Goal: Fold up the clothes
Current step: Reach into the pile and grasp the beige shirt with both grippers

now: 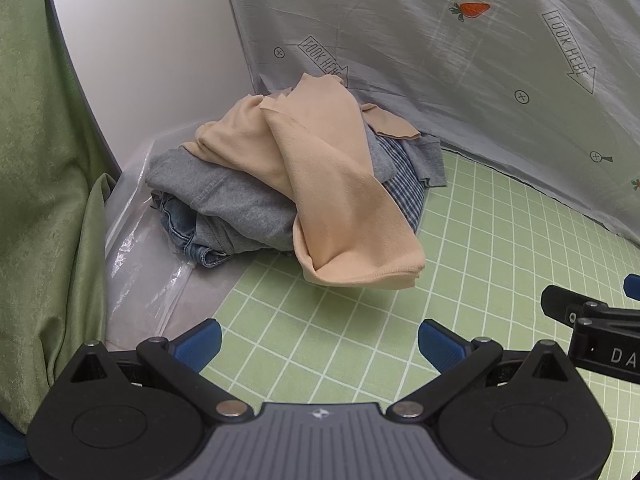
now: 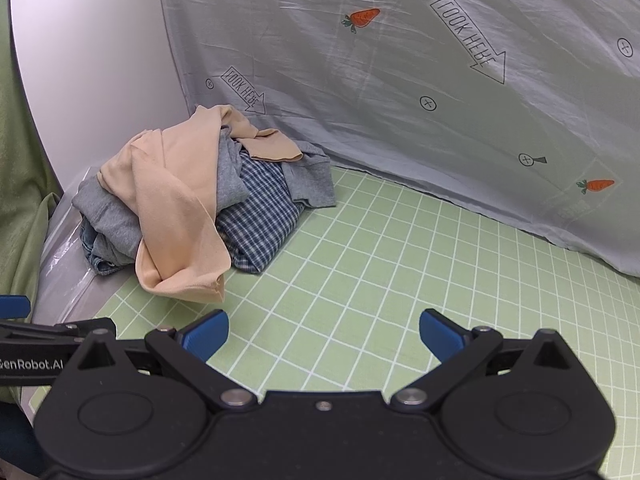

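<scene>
A heap of clothes lies at the far left corner of the green grid mat (image 1: 500,248) (image 2: 400,264). On top is a peach garment (image 1: 340,200) (image 2: 172,208), draped down toward me. Under it are a grey shirt (image 1: 240,196) (image 2: 116,216), a blue plaid shirt (image 1: 408,196) (image 2: 264,216) and denim jeans (image 1: 188,228) (image 2: 96,252). My left gripper (image 1: 319,346) is open, hovering over the mat short of the heap, nothing between its blue fingers. My right gripper (image 2: 323,338) is also open and holds nothing, right of the heap.
A grey sheet (image 1: 440,60) (image 2: 400,80) with carrot prints hangs behind the mat. A white panel (image 1: 140,60) stands at the back left, a clear plastic bag (image 1: 140,264) lies under the heap's left side, and a green curtain (image 1: 40,160) hangs on the left.
</scene>
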Demonstrator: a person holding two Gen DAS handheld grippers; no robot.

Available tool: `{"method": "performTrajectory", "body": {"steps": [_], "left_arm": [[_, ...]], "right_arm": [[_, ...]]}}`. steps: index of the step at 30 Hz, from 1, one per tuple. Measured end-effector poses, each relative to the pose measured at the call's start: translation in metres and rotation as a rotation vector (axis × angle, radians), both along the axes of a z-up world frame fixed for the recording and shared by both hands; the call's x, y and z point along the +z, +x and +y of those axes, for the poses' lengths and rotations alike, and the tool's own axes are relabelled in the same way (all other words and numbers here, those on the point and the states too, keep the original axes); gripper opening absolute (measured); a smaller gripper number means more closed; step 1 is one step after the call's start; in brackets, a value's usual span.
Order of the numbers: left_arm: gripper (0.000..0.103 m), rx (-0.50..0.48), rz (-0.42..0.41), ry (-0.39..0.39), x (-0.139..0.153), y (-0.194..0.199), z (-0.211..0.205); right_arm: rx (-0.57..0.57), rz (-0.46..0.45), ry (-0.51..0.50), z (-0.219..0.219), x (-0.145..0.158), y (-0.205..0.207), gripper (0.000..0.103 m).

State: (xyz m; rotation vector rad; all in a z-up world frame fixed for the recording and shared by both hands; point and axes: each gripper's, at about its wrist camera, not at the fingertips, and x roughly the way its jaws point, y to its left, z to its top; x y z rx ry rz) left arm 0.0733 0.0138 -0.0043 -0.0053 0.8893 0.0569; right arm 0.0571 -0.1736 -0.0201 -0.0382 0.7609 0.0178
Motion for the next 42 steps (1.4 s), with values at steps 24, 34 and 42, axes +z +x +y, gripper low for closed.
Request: {"method": "performTrajectory", "body": {"steps": [24,34,42], "left_arm": [[0.084,0.286,-0.01,-0.141,-0.017,0.251,0.13],[0.02,0.203,-0.054,-0.23,-0.028,0.26,0.134],[0.009,0.122,-0.179,-0.24,0.007,0.219,0.119]], "right_arm": [[0.217,-0.086,0.049,0.105,-0.009,0.277,0.065],[0.268,-0.033,0.18,0.116,-0.024,0.319,0.006],[0.206,-0.202,0.194,0.078,0.015,0.251,0.004]]}}
